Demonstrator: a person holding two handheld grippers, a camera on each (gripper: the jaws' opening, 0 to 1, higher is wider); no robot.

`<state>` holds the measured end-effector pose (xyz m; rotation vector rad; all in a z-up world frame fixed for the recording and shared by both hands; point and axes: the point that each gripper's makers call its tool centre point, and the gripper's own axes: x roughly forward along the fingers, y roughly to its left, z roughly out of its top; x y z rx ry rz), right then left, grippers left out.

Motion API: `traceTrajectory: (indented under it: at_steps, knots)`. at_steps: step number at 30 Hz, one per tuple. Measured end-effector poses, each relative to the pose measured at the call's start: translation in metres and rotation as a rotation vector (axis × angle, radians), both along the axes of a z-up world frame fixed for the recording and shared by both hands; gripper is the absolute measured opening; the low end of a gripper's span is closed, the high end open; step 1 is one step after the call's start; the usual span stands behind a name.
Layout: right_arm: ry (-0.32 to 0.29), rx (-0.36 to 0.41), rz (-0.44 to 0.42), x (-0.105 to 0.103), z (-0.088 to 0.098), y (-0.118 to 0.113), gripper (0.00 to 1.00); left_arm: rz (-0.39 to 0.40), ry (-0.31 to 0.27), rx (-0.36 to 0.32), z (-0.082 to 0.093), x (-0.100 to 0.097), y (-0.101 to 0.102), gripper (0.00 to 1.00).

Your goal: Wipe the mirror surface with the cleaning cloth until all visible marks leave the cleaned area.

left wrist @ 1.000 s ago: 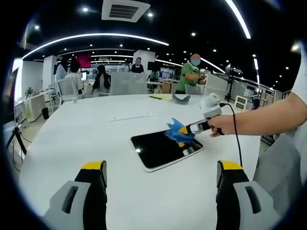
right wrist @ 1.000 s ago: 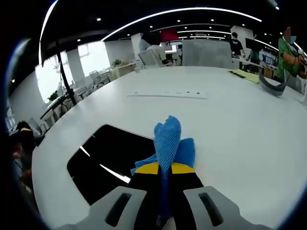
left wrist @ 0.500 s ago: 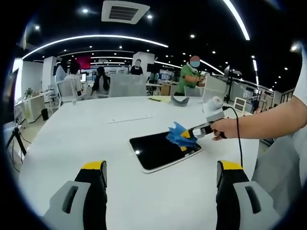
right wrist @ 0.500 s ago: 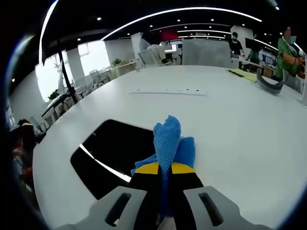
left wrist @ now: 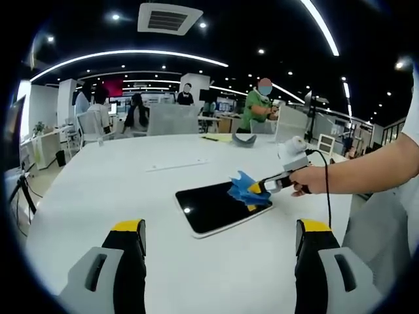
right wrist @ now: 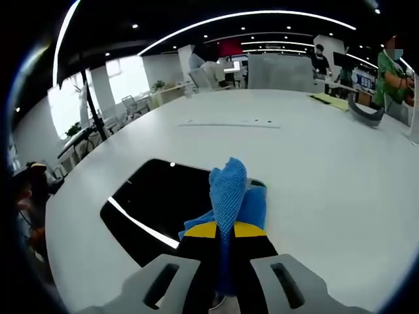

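The mirror (left wrist: 221, 205) lies flat near the middle of the white worktop (left wrist: 98, 196), a dark rounded rectangle with a pale rim; its face reflects the black ceiling and a few bright points and streaks of light, and no marks can be made out on it. At the mirror's edge nearest the person's hand (left wrist: 313, 179), the blue cleaning cloth (left wrist: 243, 188) sits bunched on the glass, pinched in the right hand-held gripper (left wrist: 256, 189), whose yellow-tipped jaws are closed tight on the fabric. In the right gripper view the cleaning cloth (right wrist: 230, 193) rises in a folded peak from between those jaws, over the mirror (right wrist: 163, 203). The left hand-held gripper (left wrist: 219, 229) hovers on the near side of the mirror, well apart from it, jaws spread wide with nothing between them. Beyond the mirror a long white strip (right wrist: 229, 122) lies on the worktop (right wrist: 327, 163). Farther off is an open office with chairs, desks, several people (left wrist: 256, 104) and curved ceiling lights (left wrist: 131, 52) on a black ceiling.
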<state>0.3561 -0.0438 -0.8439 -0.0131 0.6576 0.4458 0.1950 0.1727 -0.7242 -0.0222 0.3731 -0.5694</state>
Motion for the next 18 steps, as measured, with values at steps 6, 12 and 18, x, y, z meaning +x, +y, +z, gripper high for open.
traceTrajectory:
  at_steps: [6,12,18]
  knots:
    - [-0.001,-0.002,0.003,0.0002,0.0002,0.0005,0.02,0.013,0.003,-0.003,-0.0005,-0.0016,0.0028,0.96]
    - [-0.001,-0.002,0.004,0.0,0.0004,0.0002,0.02,0.013,0.005,-0.004,-0.002,-0.0012,0.002,0.96]
    - [0.002,-0.003,0.001,-0.0001,0.0003,0.0001,0.02,0.013,0.004,-0.007,-0.0019,-0.0001,0.002,0.96]
